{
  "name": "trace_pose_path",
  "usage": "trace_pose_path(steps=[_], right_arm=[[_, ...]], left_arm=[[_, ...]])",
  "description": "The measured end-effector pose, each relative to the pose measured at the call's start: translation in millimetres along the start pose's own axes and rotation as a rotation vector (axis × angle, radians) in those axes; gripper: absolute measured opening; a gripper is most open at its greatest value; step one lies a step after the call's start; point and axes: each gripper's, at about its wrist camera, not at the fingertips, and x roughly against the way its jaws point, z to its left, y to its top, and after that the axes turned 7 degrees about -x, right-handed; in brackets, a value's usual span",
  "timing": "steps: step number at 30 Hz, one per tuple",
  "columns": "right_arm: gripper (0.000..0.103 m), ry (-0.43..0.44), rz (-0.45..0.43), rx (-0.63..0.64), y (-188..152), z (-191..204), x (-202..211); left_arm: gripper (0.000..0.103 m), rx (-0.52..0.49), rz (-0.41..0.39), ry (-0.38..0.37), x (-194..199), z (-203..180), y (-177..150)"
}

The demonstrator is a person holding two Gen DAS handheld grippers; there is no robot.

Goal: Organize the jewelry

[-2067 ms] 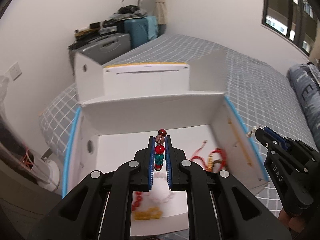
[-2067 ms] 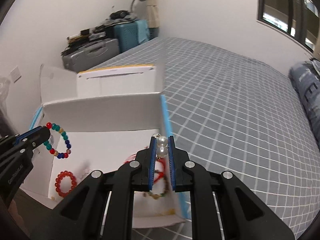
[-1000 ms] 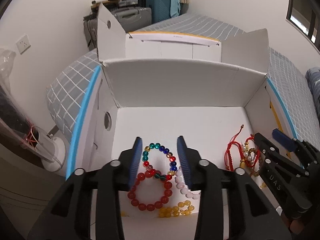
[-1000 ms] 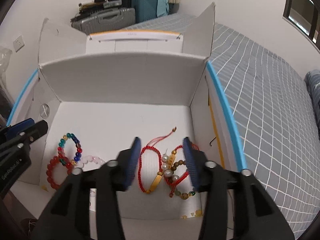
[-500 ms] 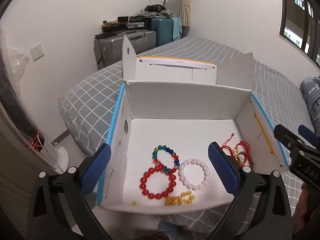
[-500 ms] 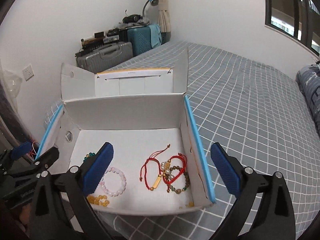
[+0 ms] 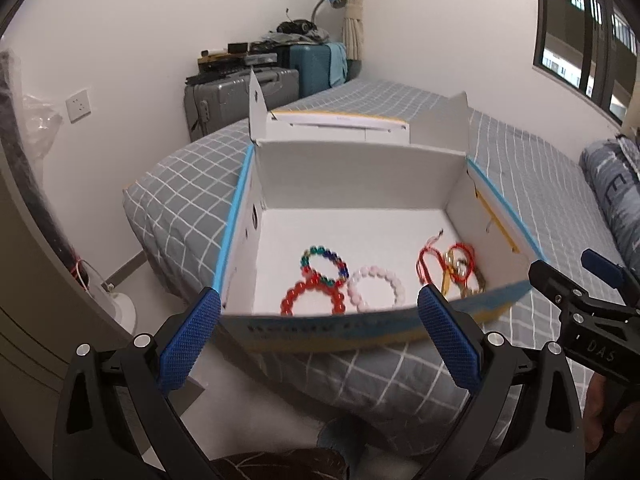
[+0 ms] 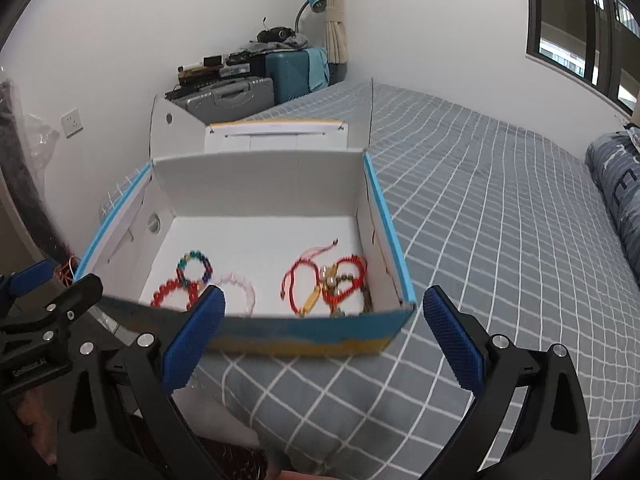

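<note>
Inside box (image 7: 456, 184) at bed (image 8: 500, 208) edge: bead bracelets (image 7: 320, 280) left, red cord pieces (image 8: 324, 280) right. Both claws (image 7: 318, 344) (image 8: 320, 340) now emptied, spread wide, withdrawn; sorting judged done.

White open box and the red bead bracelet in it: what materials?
White open box: likely thin cardboard; matte walls, folded flaps, creased edges. Red bead bracelet: glossy round beads, probably glass or plastic; can't tell which.
</note>
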Motion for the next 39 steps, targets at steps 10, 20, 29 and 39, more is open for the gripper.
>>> trace_pose_path(steps=[10, 20, 29, 39], right_arm=[[0.095, 0.002, 0.026, -0.011, -16, -8, -6], [0.095, -0.002, 0.021, -0.022, -14, -12, -5], [0.095, -0.001, 0.022, -0.021, -14, -13, -6], [0.095, -0.002, 0.025, -0.023, -14, -14, -7]], left_arm=[[0.097, -0.028, 0.006, 0.010, -3, -11, -8], [0.097, -0.019, 0.015, 0.004, -6, -12, -7], [0.097, -0.013, 0.014, -0.013, -8, -14, -6], [0.097, -0.022, 0.017, -0.028, -10, -17, -5]])
